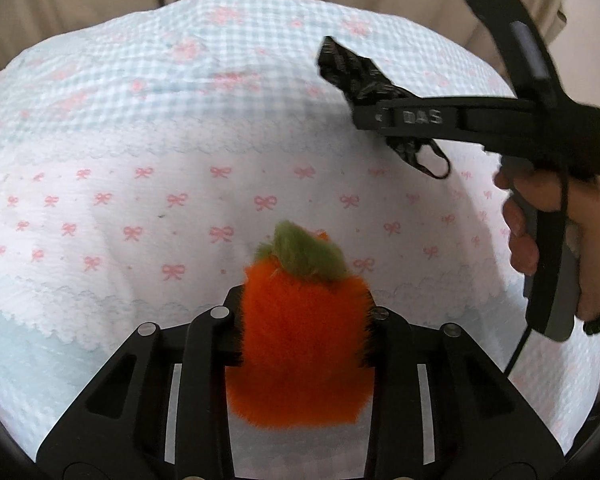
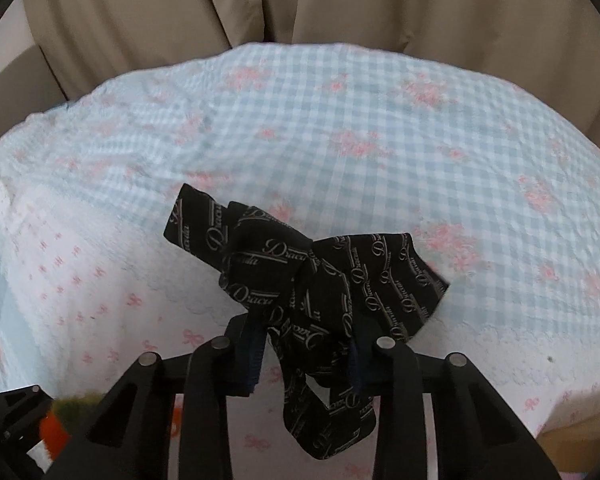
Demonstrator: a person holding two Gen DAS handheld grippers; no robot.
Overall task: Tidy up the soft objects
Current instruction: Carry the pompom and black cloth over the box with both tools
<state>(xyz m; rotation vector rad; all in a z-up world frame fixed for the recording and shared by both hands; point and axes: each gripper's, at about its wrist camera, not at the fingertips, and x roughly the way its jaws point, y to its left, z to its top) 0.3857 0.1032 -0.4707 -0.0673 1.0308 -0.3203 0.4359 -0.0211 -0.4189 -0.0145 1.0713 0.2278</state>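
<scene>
My left gripper (image 1: pixel 302 320) is shut on a fluffy orange plush with a green tuft (image 1: pixel 300 320) and holds it above the bed. My right gripper (image 2: pixel 306 350) is shut on a black bow with pale script lettering (image 2: pixel 308 280), lifted off the bed. In the left wrist view the right gripper (image 1: pixel 360 114) sits at the upper right with the black bow (image 1: pixel 352 72) sticking out past its fingers. In the right wrist view a bit of the orange plush (image 2: pixel 52 428) and the left gripper show at the bottom left.
A bedspread (image 1: pixel 180 160) covers the bed: white with pink bows near me, pale blue gingham with pink flowers (image 2: pixel 380 120) farther off. Beige curtains (image 2: pixel 260 0) hang behind the bed. A person's hand (image 1: pixel 548 232) holds the right gripper's handle.
</scene>
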